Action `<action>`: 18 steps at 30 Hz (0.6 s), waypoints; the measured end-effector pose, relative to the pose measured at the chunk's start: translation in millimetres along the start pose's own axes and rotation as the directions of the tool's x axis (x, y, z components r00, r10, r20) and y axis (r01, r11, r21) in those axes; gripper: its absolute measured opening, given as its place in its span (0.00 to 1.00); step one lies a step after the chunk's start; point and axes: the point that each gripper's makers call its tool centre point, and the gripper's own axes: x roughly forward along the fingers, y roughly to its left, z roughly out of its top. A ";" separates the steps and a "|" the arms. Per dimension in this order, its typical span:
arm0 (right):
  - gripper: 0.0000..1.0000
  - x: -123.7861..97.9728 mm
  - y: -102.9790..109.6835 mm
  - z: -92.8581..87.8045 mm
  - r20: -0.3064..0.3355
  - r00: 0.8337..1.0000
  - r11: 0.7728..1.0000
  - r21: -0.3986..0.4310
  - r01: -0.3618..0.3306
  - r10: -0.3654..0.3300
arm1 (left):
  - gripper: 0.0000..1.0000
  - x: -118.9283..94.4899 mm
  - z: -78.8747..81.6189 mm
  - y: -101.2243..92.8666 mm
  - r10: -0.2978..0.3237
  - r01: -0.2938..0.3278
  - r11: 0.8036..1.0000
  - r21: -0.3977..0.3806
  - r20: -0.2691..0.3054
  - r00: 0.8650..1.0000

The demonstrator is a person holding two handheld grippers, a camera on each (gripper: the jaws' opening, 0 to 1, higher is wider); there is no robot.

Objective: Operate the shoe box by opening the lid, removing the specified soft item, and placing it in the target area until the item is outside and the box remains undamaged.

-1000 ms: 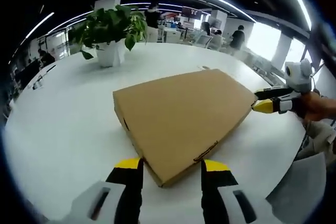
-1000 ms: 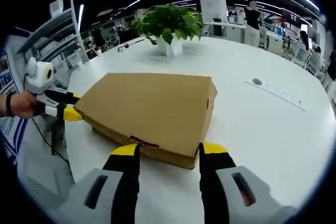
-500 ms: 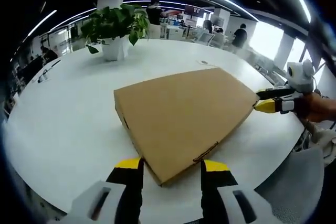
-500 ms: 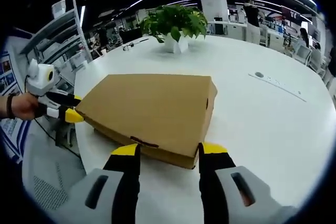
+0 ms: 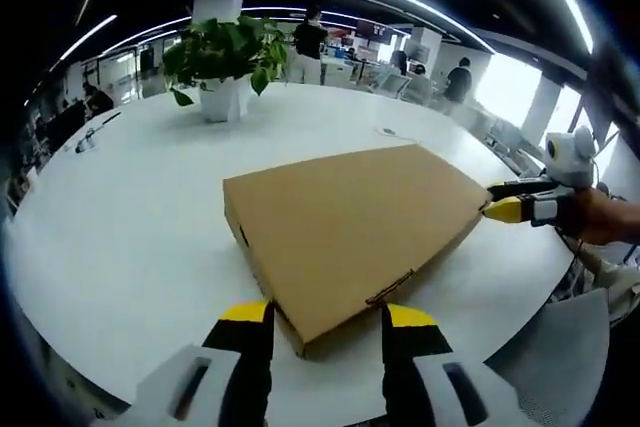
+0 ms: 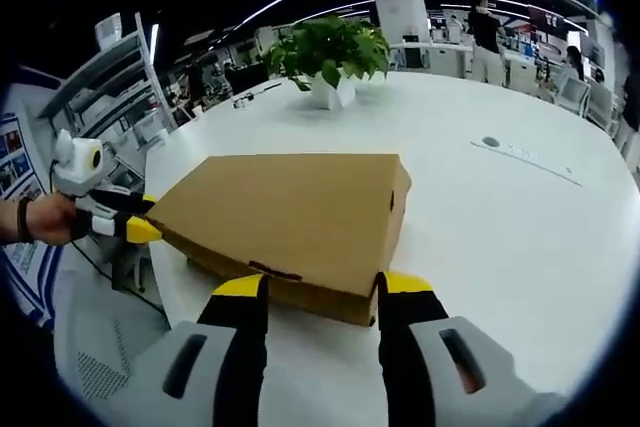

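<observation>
A flat brown cardboard shoe box point(image 5: 355, 222) lies on the white round table point(image 5: 120, 237) with its lid shut. Its near corner sits between the black-and-yellow jaws of my left gripper point(image 5: 327, 315), which is open. At the far right corner, my right gripper point(image 5: 503, 199) reaches in, held by a hand. In the right gripper view the box point(image 6: 285, 212) has its short front edge just beyond my open right gripper point(image 6: 322, 287). There the left gripper point(image 6: 138, 217) touches the box's left corner. The box's contents are hidden.
A potted green plant point(image 5: 225, 52) point(image 6: 328, 47) stands at the back of the table point(image 6: 500, 237). A small round disc point(image 6: 490, 143) with a strip lies on the right. A grey chair point(image 5: 560, 347) is off the table edge. People stand in the office behind.
Both views have shifted a little as the hands moved. The box stays shut and both grippers keep their places at its two ends.
</observation>
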 end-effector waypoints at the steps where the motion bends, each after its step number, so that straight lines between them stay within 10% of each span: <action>1: 0.40 -1.0 0.6 1.7 0.004 1.000 1.000 0.002 0.000 0.000 | 0.43 -0.8 1.5 -0.1 -0.001 0.001 1.000 -0.003 0.006 1.000; 18: 0.40 -14.8 -0.9 49.8 0.144 0.989 0.996 0.084 0.003 -0.015 | 0.42 -17.7 38.0 -3.3 -0.018 0.015 1.000 0.026 0.083 0.996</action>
